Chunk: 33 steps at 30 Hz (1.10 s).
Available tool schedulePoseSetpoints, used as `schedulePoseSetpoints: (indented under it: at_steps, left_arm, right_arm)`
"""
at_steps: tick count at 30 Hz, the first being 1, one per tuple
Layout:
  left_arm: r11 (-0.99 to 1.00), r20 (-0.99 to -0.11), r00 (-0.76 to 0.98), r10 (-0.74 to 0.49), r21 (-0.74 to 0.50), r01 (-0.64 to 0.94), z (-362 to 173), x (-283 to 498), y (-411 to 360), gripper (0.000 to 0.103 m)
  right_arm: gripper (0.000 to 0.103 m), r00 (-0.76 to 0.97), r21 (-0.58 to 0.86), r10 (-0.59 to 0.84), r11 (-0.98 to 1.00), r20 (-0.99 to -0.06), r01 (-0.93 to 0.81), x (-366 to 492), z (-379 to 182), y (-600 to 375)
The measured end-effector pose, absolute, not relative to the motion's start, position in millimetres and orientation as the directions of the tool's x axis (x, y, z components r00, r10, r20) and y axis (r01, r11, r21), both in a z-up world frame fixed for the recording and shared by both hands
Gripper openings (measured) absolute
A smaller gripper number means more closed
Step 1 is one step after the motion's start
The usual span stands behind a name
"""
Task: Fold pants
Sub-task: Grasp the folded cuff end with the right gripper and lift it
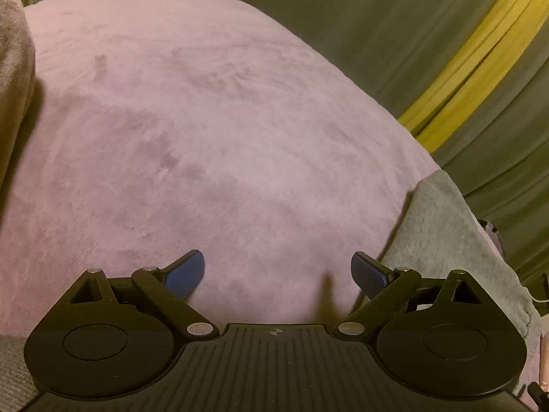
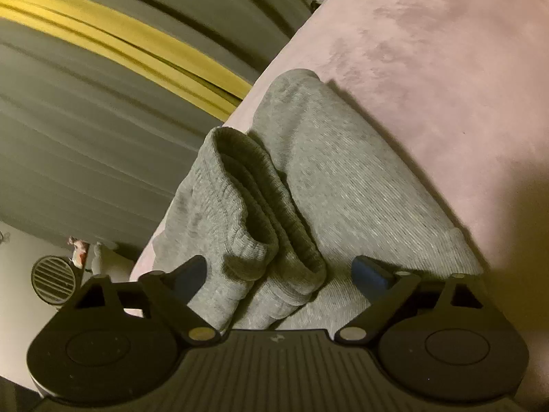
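Grey knit pants [image 2: 326,171] lie folded on a pink plush blanket [image 2: 446,68], near its edge. Their ribbed cuffs [image 2: 254,213] are bunched just ahead of my right gripper [image 2: 279,274], which is open with a finger on each side of the cuffs. In the left wrist view my left gripper [image 1: 278,271] is open and empty over bare pink blanket [image 1: 206,120]. A part of the grey pants [image 1: 446,226] lies to its right, close to the right finger.
Grey curtains with a yellow stripe [image 1: 473,61] hang past the blanket's edge; they also show in the right wrist view [image 2: 137,41]. A round vented object [image 2: 51,281] stands low at the left. A beige fabric fold [image 1: 13,51] lies at the far left.
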<state>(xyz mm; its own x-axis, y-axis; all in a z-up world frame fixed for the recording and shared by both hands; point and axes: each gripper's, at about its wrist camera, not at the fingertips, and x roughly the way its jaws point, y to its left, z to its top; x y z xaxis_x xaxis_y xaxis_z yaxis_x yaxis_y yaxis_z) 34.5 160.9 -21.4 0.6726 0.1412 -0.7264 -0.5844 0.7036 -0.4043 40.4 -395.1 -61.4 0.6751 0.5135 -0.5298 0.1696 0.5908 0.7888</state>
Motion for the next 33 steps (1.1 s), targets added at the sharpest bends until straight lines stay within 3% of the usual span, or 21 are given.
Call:
schedulePoseSetpoints:
  at_steps: [1, 10, 12, 16, 20, 21, 24, 26, 27, 29, 31, 33]
  left_arm:
    - [0.707, -0.727, 0.671, 0.144, -0.399, -0.584, -23, 33, 164, 0.097]
    - [0.718, -0.718, 0.689, 0.1, -0.427, -0.55, -19, 27, 166, 0.097]
    - [0.717, -0.718, 0.689, 0.1, -0.428, -0.55, -20, 27, 166, 0.097]
    - [0.713, -0.714, 0.695, 0.092, -0.44, -0.546, -21, 26, 166, 0.098]
    - [0.718, -0.716, 0.692, 0.095, -0.432, -0.546, -21, 28, 164, 0.098]
    - [0.718, -0.715, 0.692, 0.096, -0.432, -0.546, -22, 28, 164, 0.099]
    - [0.711, -0.711, 0.697, 0.092, -0.443, -0.546, -22, 27, 165, 0.1]
    - [0.708, -0.71, 0.698, 0.091, -0.447, -0.547, -23, 27, 165, 0.1]
    - [0.709, -0.709, 0.699, 0.091, -0.447, -0.545, -23, 28, 165, 0.1]
    - [0.713, -0.708, 0.7, 0.094, -0.443, -0.544, -24, 29, 163, 0.1]
    - [0.72, -0.71, 0.698, 0.095, -0.435, -0.54, -24, 31, 161, 0.1]
    - [0.724, -0.71, 0.697, 0.098, -0.43, -0.54, -24, 31, 160, 0.1]
  right_arm:
    - [0.069, 0.668, 0.793, 0.525, 0.586, -0.528, 0.167, 42, -62, -393]
    - [0.072, 0.65, 0.815, 0.544, 0.537, -0.531, 0.217, 54, -70, -397]
    - [0.075, 0.652, 0.826, 0.548, 0.515, -0.523, 0.23, 57, -72, -398]
    - [0.099, 0.635, 0.833, 0.581, 0.518, -0.509, 0.195, 73, -69, -386]
    - [0.099, 0.605, 0.801, 0.589, 0.581, -0.536, 0.145, 85, -62, -373]
    - [0.096, 0.6, 0.801, 0.596, 0.584, -0.533, 0.131, 86, -61, -372]
    - [0.066, 0.582, 0.822, 0.627, 0.554, -0.518, 0.135, 90, -64, -377]
    - [0.049, 0.58, 0.873, 0.684, 0.476, -0.442, 0.104, 91, -67, -383]
    - [0.049, 0.582, 0.887, 0.697, 0.452, -0.418, 0.095, 91, -68, -385]
    - [0.053, 0.581, 0.885, 0.697, 0.457, -0.421, 0.093, 94, -67, -382]
    - [0.067, 0.56, 0.882, 0.702, 0.454, -0.44, 0.124, 103, -71, -375]
    - [0.075, 0.545, 0.887, 0.712, 0.437, -0.443, 0.149, 112, -75, -367]
